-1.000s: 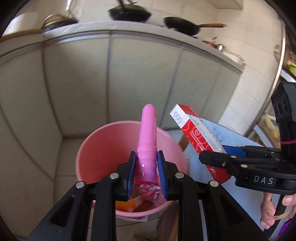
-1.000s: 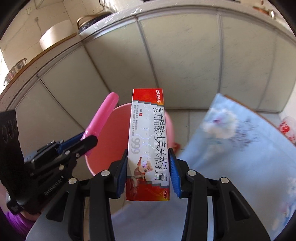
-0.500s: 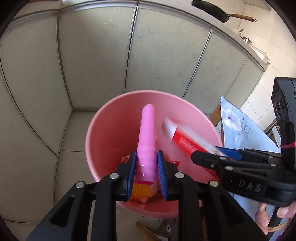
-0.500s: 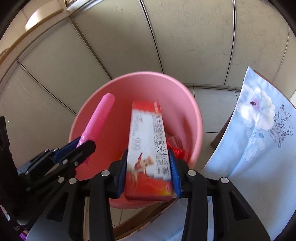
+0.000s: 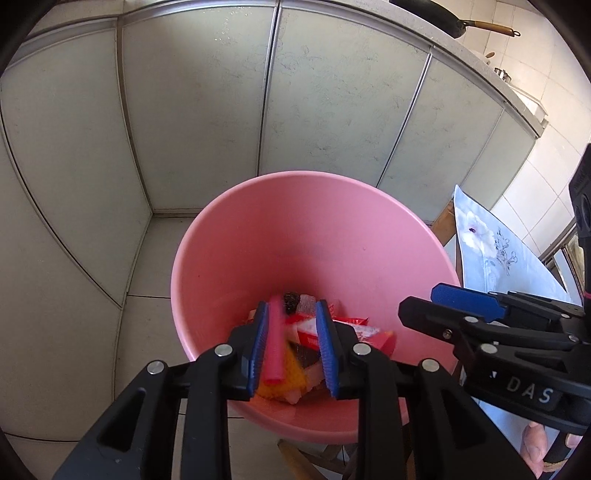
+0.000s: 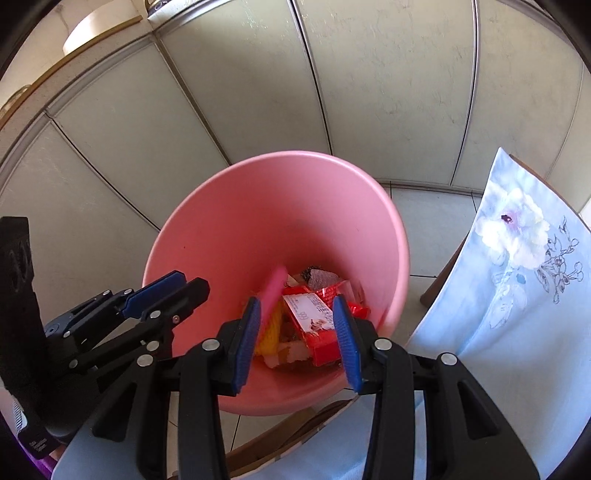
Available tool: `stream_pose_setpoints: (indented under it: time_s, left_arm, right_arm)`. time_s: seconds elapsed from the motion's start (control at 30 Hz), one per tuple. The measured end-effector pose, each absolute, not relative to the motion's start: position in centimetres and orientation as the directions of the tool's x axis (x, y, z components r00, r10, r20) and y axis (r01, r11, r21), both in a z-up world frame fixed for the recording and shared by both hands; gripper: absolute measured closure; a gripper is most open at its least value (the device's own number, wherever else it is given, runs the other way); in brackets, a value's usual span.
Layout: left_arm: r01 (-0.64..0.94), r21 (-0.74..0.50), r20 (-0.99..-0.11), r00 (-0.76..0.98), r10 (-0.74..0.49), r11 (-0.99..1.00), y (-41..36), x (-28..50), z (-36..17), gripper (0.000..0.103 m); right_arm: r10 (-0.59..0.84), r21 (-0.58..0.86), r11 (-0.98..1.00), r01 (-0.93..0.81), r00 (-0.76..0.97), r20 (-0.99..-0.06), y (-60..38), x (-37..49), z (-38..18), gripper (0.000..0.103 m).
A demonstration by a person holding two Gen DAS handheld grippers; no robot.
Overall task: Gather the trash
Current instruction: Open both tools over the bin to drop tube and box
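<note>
A pink bin (image 5: 258,236) stands on the floor below both grippers; it also shows in the right wrist view (image 6: 229,229). My left gripper (image 5: 291,347) is open above the bin's near rim, and the pink tube (image 5: 275,343) is blurred between its fingers, falling onto the trash. My right gripper (image 6: 297,336) is open over the bin. The red box (image 6: 314,325) lies inside on wrappers, and the pink tube (image 6: 271,291) drops beside it. Each gripper shows in the other's view, the right one (image 5: 436,310) and the left one (image 6: 184,284).
Grey cabinet doors (image 5: 207,103) stand behind the bin. A table with a light blue floral cloth (image 6: 517,258) is at the right. A black pan (image 5: 443,22) sits on the counter above. The floor (image 5: 147,269) is tiled.
Both grippers have opened over the bin. The red box has dropped into the bin and the pink tube has left the left fingers and is falling in.
</note>
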State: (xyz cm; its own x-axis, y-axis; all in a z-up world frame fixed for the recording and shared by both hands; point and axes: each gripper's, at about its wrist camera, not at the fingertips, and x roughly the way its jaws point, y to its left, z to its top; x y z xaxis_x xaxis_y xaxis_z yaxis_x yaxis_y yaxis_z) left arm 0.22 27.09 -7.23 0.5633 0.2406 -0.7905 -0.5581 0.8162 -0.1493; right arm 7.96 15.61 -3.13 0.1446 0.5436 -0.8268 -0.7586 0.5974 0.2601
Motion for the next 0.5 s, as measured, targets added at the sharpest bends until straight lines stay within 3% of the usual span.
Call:
stream_pose_setpoints:
  time_s: [0.5]
  left_arm:
    - [-0.551,-0.120,-0.762,0.584,0.279,0.825,25.7,0.0,-5.3,0.071]
  right_arm:
    - [0.560,0.260,0.600,-0.757,0.165,-0.812,13.9,7.6,-2.5,0.062]
